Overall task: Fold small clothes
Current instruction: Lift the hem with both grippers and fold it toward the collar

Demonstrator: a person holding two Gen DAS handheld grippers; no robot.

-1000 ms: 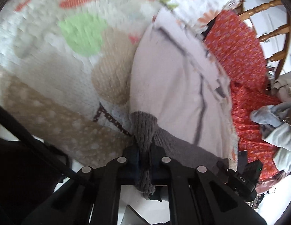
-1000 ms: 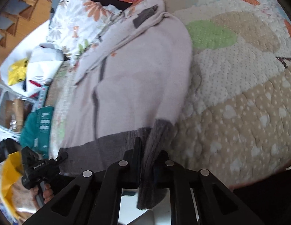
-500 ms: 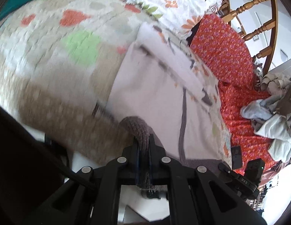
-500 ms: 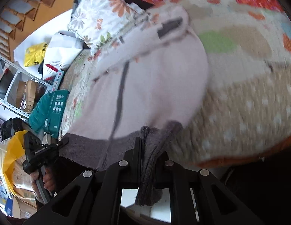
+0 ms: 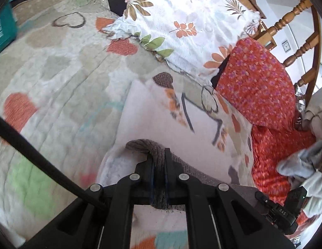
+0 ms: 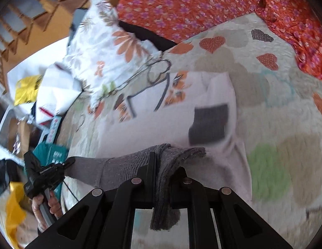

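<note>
A pale pink sweater with a grey ribbed hem and dark stripes lies on a heart-patterned quilt. My left gripper is shut on the grey hem at one corner and holds it lifted over the sweater's body. My right gripper is shut on the hem at the other corner, also lifted. In the right wrist view the sweater shows a grey cuff on top. The left gripper also shows in the right wrist view, and the right gripper in the left wrist view.
A floral pillow lies at the sweater's far end. An orange flowered cloth covers the bed's side, with wooden rails behind. A heap of grey clothes sits at the right. A teal box and bags lie beside the bed.
Both grippers have carried the grey hem up and forward over the sweater toward the pillow end, folding the lower part over the upper. Both stay shut on the hem.
</note>
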